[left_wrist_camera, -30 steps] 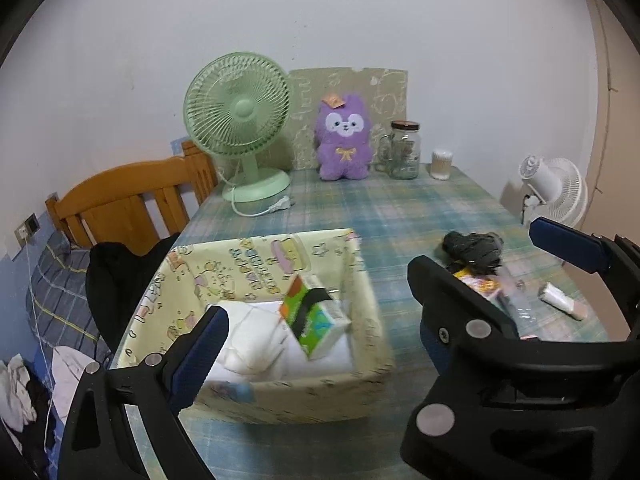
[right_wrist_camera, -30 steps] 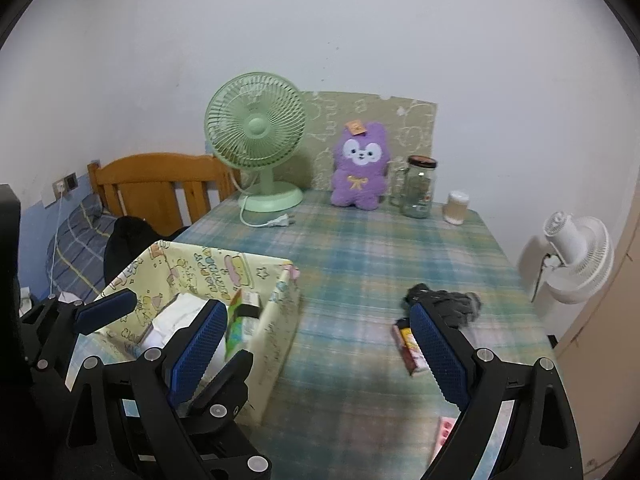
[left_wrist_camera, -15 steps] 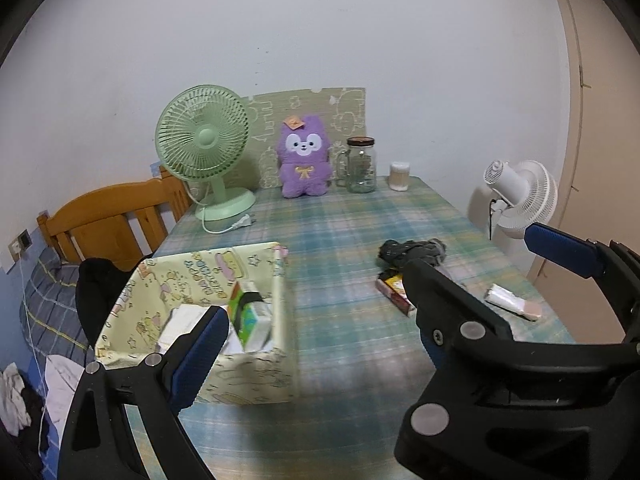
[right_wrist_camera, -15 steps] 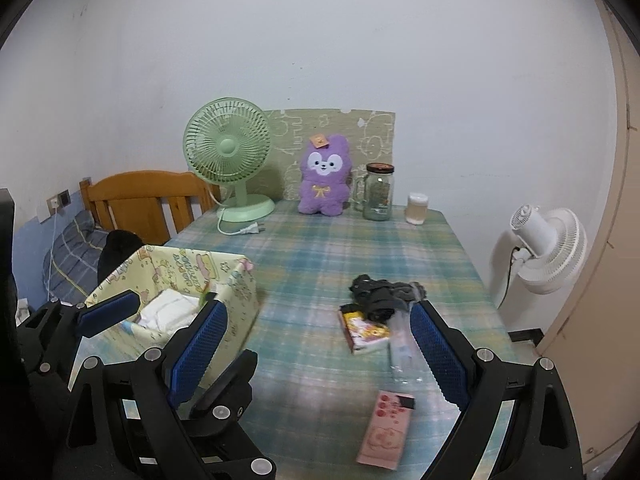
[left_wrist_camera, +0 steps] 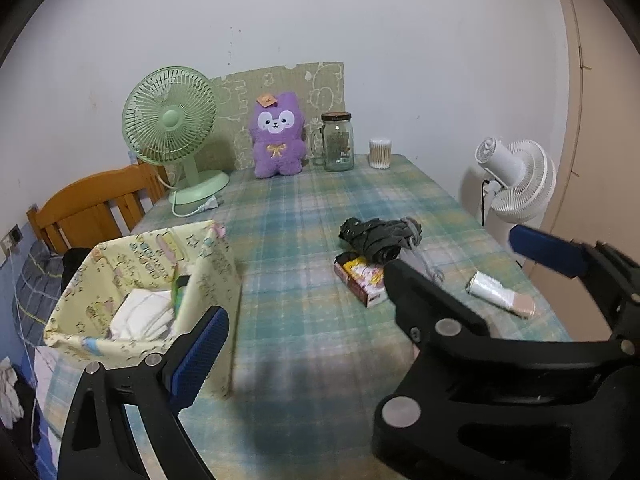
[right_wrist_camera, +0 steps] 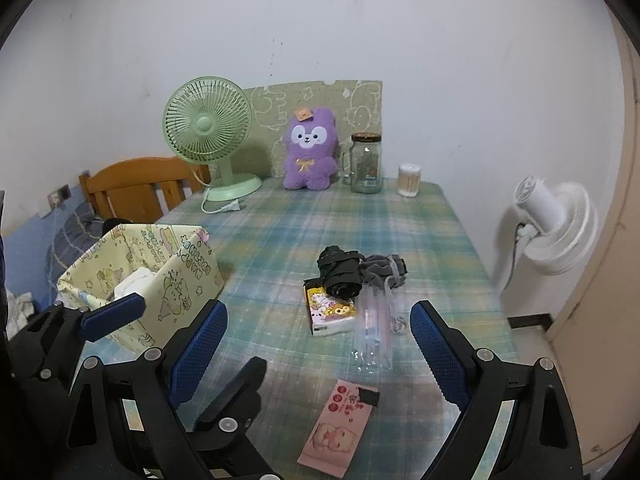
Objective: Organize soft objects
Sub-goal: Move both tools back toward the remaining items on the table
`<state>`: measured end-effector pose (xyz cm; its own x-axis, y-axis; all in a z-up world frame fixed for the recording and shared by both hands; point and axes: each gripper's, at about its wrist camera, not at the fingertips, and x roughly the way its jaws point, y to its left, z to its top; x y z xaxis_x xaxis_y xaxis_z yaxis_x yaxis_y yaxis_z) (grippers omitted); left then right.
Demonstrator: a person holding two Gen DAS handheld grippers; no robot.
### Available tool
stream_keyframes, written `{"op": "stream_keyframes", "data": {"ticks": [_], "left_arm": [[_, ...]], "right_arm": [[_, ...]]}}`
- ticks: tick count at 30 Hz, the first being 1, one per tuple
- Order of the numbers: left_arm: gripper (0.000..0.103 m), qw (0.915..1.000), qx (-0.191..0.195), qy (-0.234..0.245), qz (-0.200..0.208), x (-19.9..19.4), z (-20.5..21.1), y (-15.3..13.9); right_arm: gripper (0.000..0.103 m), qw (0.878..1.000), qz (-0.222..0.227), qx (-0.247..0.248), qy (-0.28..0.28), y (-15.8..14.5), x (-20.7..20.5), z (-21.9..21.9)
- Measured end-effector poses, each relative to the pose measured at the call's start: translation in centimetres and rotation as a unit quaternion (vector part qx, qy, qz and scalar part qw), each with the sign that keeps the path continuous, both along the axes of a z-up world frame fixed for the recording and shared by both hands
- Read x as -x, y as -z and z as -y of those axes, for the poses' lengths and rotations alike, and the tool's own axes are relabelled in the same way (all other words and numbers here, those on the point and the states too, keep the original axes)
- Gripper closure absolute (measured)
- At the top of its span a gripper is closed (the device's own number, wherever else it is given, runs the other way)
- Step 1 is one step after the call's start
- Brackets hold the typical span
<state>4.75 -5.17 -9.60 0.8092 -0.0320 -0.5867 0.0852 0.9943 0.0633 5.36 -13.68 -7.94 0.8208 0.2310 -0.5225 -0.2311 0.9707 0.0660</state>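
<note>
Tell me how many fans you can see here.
2: a green desk fan at the table's far left corner beside the purple plush, and a white fan standing off the table's right edge.

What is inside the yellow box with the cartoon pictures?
Inside the yellow box lie folded white cloths and a green packet standing by the wall. Its walls hide the bottom and anything underneath.

You won't find any wording you can read here. Ahead of your right jaws, the pink packet point(right_wrist_camera: 340, 428) and the cartoon tissue pack point(right_wrist_camera: 332, 312) carry printed marks, all too blurred to make out.
</note>
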Motion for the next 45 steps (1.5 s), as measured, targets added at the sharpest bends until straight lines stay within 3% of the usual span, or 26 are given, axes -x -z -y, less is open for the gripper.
{"op": "stream_keyframes", "data": {"ticks": [3,9,16,21,33,39,45], "left_arm": [[0.005,0.9999,0.01,0.009,0.004,-1.0,0.8,0.1],[0.005,0.999,0.025,0.023,-0.028,-3.6,2.2,2.1],[0.006,0.9985,0.004,0.033,-0.045,-4.9,4.4,4.0],[0.006,0.9965,0.015,0.046,-0.068,-5.8,5.7,5.4],[0.006,0.9935,-0.005,0.045,-0.104,-4.3,8.3,9.2],[0.013,0.9927,0.013,0.042,-0.112,-4.0,8.2,9.6],[0.034,0.9921,0.017,0.054,-0.112,-3.1,8.5,9.3]], "right_arm": [[0.008,1.0,0.001,-0.002,-0.003,0.1,-1.0,0.8],[0.008,1.0,-0.015,0.021,0.008,1.8,-3.3,2.1],[0.008,0.999,-0.041,-0.012,0.015,4.5,-5.1,4.5],[0.008,0.998,-0.054,-0.021,0.035,5.9,-5.8,6.3],[0.009,0.994,-0.093,-0.02,0.054,9.3,-5.6,8.5],[0.009,0.993,-0.094,0.002,0.078,9.5,-5.3,9.5],[0.009,0.991,-0.1,0.019,0.089,10.0,-5.9,10.2]]}}
